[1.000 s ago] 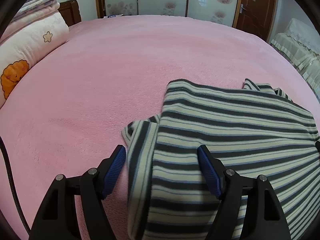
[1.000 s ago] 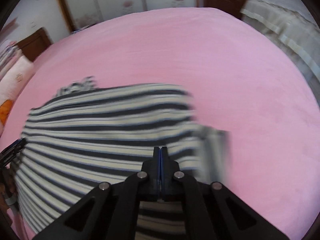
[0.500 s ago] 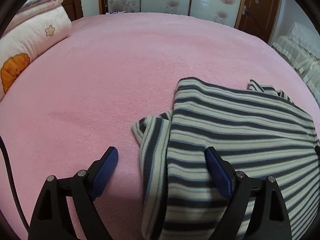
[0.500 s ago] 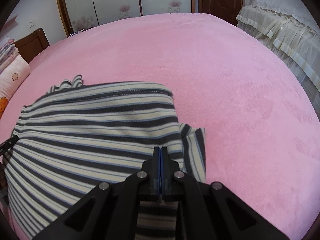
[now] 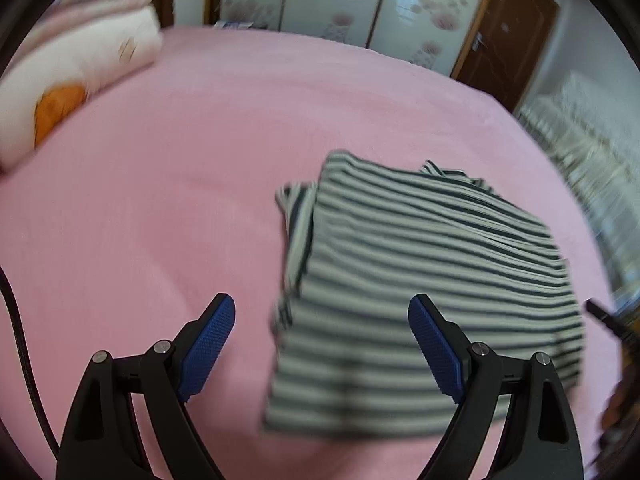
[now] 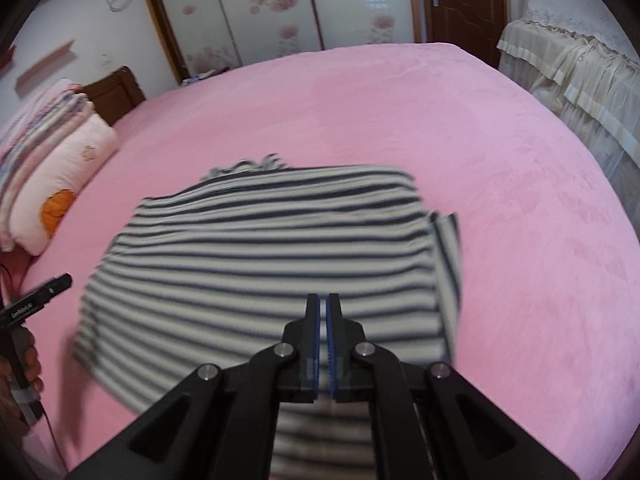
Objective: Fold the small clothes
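The striped garment (image 5: 420, 280) lies at one o'clock of the wide-open, empty left gripper (image 5: 322, 344); the right gripper (image 6: 322, 312), closed and empty, hangs above its near edge at six o'clock.

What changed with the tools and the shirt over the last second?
The left tool opened wider and drew back from the striped shirt; the right tool also backed away. The shirt stayed folded on the pink bedspread; the right tool stayed shut.
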`<action>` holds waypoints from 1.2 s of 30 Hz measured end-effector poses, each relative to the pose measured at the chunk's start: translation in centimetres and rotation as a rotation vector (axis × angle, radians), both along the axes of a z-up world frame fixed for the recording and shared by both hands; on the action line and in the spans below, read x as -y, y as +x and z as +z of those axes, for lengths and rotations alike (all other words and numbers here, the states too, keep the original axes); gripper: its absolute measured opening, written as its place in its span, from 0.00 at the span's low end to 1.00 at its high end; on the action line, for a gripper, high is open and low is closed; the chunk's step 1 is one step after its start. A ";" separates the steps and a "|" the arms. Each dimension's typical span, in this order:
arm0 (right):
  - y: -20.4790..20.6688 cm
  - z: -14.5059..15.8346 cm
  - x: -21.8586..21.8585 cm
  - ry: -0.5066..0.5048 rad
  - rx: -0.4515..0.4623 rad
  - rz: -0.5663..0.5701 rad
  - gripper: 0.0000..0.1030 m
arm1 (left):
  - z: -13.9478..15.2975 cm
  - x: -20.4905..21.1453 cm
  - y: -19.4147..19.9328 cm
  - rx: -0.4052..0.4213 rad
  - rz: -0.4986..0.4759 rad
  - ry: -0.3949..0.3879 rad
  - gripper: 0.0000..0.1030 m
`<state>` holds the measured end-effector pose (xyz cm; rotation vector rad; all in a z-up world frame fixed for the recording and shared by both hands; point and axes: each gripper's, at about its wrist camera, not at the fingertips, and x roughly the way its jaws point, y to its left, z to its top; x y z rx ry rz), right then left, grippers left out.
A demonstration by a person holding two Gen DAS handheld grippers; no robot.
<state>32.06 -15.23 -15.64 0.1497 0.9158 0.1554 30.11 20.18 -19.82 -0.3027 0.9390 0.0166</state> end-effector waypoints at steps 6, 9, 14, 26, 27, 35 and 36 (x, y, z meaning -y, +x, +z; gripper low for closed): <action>-4.4 0.9 -1.2 0.053 0.038 -0.006 0.03 | -1.4 0.0 -7.0 -0.026 0.095 -0.139 0.85; -6.1 1.4 -1.5 0.055 0.072 -0.018 0.03 | -2.4 0.6 -9.6 -0.044 0.135 -0.194 0.85; -8.3 2.2 -2.6 0.051 0.111 -0.022 0.03 | -4.0 1.9 -11.6 -0.046 0.159 -0.222 0.85; -10.1 1.0 -4.8 0.048 0.136 -0.002 0.03 | -7.3 2.4 -12.5 -0.031 0.223 -0.387 0.85; -10.2 0.6 -4.9 0.051 0.134 -0.003 0.03 | -7.7 2.4 -12.5 -0.032 0.229 -0.400 0.85; -10.2 -1.2 -6.0 0.071 0.117 0.009 0.03 | -9.3 3.1 -11.4 0.005 0.244 -0.415 0.89; -10.2 -1.3 -6.2 0.071 0.118 0.011 0.03 | -9.4 3.2 -11.2 0.010 0.245 -0.415 0.90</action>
